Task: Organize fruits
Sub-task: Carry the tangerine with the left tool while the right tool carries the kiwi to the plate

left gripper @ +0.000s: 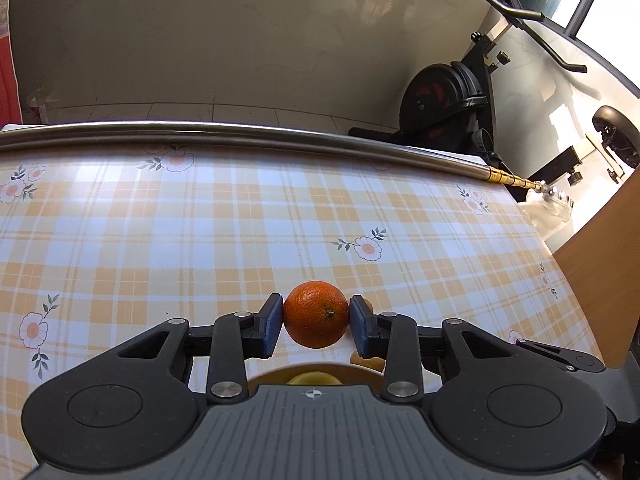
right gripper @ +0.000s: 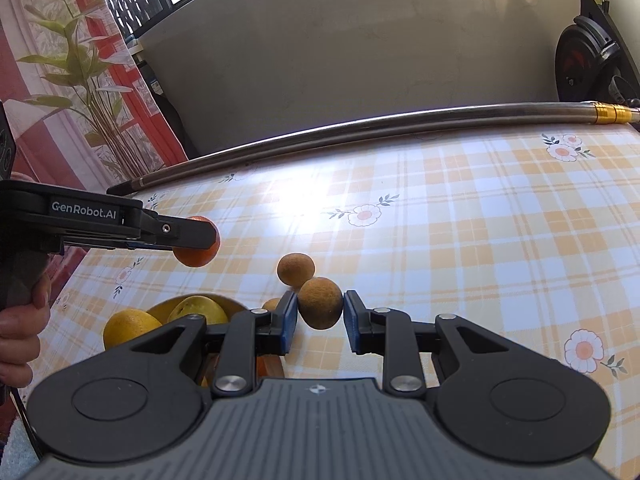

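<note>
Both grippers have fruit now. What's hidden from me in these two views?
- Bowl: cut off by the right gripper body in the right wrist view; its contents are uncountable.
- Small fruit behind the blue pad: mostly hidden.
- Left wrist view: bowl under the left gripper, only a sliver shows.

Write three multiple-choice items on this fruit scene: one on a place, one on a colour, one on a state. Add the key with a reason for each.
1. Where is the metal rod?
A. along the table's far edge
B. in the bowl
C. between the right gripper's jaws

2. What colour is the fruit in the left gripper?
A. green
B. deep orange
C. purple

3. What state is the right gripper in?
A. wide open and empty
B. shut on a brown fruit
C. shut on a banana

Key:
1 A, the rod lies across the far side of the checked tablecloth.
2 B, the orange sits between the blue pads.
3 B, both pads press the brown fruit, with another brown fruit on the cloth behind.
</note>
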### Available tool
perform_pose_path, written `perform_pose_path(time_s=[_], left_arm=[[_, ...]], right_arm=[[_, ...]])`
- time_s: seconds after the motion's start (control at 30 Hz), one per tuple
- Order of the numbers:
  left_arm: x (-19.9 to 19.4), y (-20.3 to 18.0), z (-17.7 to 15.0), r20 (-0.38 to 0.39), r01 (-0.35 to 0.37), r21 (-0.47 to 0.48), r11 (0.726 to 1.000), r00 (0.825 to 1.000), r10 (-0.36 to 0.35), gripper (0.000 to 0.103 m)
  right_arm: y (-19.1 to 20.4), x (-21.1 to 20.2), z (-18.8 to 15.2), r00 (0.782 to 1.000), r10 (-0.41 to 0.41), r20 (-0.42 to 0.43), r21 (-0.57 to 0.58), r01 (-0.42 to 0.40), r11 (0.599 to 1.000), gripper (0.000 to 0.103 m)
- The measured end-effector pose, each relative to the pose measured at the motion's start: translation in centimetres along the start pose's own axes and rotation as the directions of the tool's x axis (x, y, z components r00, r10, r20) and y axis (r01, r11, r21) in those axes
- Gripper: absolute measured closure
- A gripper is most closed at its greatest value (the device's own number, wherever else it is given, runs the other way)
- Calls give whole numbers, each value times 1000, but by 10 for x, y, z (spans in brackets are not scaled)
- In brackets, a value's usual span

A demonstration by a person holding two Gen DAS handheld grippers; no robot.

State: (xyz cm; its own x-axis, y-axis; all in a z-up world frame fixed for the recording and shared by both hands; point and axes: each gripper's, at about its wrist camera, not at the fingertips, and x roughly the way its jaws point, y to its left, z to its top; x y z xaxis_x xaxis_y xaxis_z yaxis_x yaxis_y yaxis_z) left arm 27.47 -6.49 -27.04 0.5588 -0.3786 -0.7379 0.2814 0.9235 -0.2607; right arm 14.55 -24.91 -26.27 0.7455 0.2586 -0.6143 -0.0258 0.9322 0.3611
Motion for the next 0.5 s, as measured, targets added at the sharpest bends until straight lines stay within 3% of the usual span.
perform_pose_path(time_s=[0.33,0.5], left_arm=[[-56,2,-32,74,-31,-41,999,997,34,65],[-74,-1,-53,81,-14,-49,999,997,18,65]], right_arm=[[20,-22,-15,1000,22,14,0,-22,1000,75],[29,-30,-26,999,30,11,-4,-30,1000,75]])
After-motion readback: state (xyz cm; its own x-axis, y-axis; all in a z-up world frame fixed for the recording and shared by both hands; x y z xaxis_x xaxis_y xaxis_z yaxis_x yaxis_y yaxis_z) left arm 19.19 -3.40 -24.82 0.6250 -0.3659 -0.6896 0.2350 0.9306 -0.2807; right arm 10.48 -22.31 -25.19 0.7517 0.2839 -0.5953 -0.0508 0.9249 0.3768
